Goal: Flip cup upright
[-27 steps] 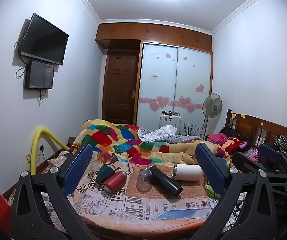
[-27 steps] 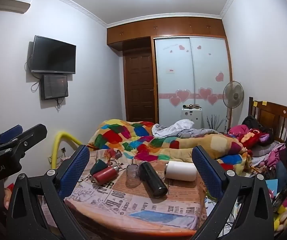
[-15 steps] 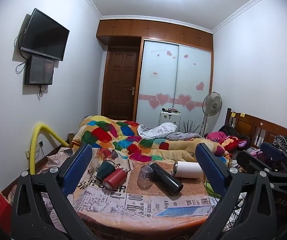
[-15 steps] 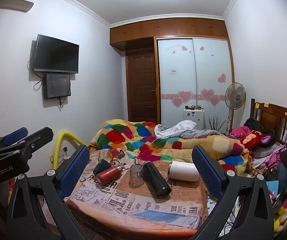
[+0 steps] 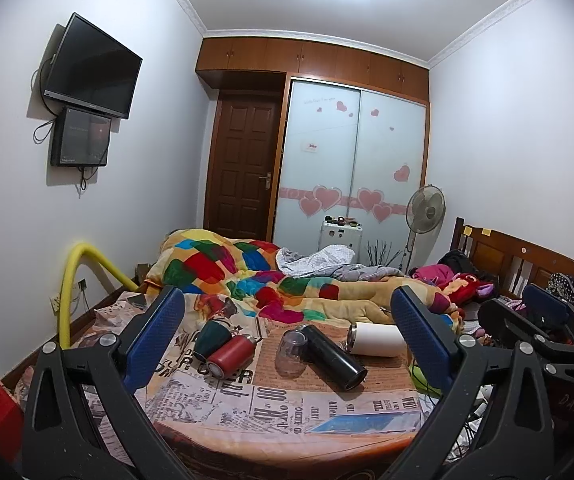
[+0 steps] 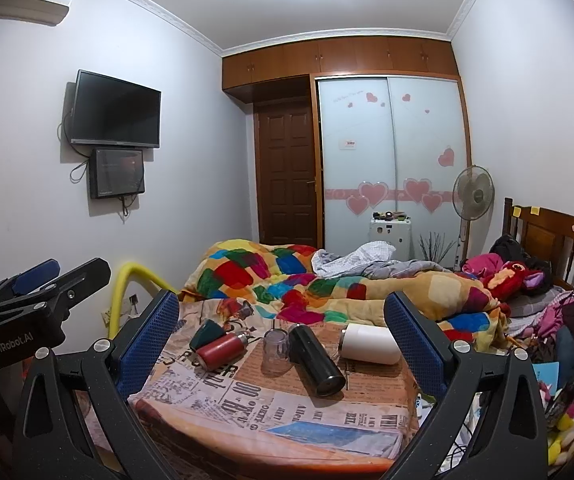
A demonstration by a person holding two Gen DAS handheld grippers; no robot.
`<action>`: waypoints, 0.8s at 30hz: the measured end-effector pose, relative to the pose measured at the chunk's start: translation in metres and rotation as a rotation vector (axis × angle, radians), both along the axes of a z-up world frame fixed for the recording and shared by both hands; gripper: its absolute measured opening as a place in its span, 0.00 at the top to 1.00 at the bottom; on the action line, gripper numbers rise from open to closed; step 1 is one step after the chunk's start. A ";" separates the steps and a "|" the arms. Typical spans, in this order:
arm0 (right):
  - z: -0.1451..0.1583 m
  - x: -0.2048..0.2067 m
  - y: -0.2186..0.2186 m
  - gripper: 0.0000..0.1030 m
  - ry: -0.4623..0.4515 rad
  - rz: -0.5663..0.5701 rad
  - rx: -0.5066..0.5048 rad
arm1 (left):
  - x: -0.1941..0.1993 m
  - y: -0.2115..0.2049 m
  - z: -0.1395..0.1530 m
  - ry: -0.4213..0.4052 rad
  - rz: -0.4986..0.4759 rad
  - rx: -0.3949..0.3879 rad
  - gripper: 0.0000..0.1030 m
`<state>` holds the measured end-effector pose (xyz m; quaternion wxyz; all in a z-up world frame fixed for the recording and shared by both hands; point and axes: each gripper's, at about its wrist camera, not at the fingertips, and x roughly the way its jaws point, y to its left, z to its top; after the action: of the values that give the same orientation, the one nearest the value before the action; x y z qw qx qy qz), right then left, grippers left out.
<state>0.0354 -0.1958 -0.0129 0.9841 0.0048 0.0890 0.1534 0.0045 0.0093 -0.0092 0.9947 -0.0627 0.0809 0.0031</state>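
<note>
A clear glass cup [image 5: 291,353] [image 6: 274,350] stands upside down on the newspaper-covered round table [image 5: 247,420] [image 6: 247,412]. Around it lie a black flask [image 5: 333,357] [image 6: 315,360], a white cup [image 5: 377,339] [image 6: 371,343], a red bottle [image 5: 231,355] [image 6: 221,350] and a dark green cup [image 5: 211,338] [image 6: 207,333], all on their sides. My left gripper [image 5: 289,340] and right gripper [image 6: 281,340] are both open, empty, and held back from the table. The right gripper shows at the right of the left wrist view [image 5: 543,320]; the left gripper shows at the left of the right wrist view [image 6: 43,288].
A bed with a colourful quilt [image 5: 247,272] lies behind the table. A yellow hose [image 5: 71,280] arches at the left wall. A fan [image 5: 425,212] and a wooden headboard [image 5: 527,264] stand at the right. Clutter and cables lie right of the table.
Both grippers have drifted slightly, shifting the view a little; the cups and bottles on the table have not moved. Both grippers stay open.
</note>
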 end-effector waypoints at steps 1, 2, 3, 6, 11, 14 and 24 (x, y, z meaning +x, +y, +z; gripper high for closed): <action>0.000 0.001 0.000 0.01 0.001 0.000 0.000 | 0.000 0.000 0.000 0.000 -0.001 0.002 0.00; -0.001 0.001 0.000 0.01 0.000 -0.001 0.000 | 0.000 0.000 0.000 0.000 -0.001 0.003 0.00; -0.001 0.000 0.000 0.01 -0.001 -0.002 0.000 | 0.000 0.001 0.001 0.000 -0.001 0.002 0.00; -0.001 0.001 -0.001 0.01 0.000 -0.003 0.002 | 0.000 0.000 0.001 0.000 -0.006 0.008 0.00; -0.001 0.005 -0.001 0.01 0.009 -0.004 0.011 | 0.000 -0.002 0.003 -0.008 -0.009 0.018 0.00; -0.004 0.006 -0.004 0.01 0.008 -0.004 0.011 | 0.001 -0.002 0.003 -0.010 -0.016 0.012 0.00; -0.006 0.008 -0.007 0.01 0.007 -0.012 0.013 | 0.006 -0.004 0.007 -0.007 -0.020 0.013 0.00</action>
<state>0.0430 -0.2028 -0.0188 0.9846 0.0122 0.0916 0.1482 0.0108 0.0055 -0.0026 0.9954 -0.0554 0.0782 -0.0063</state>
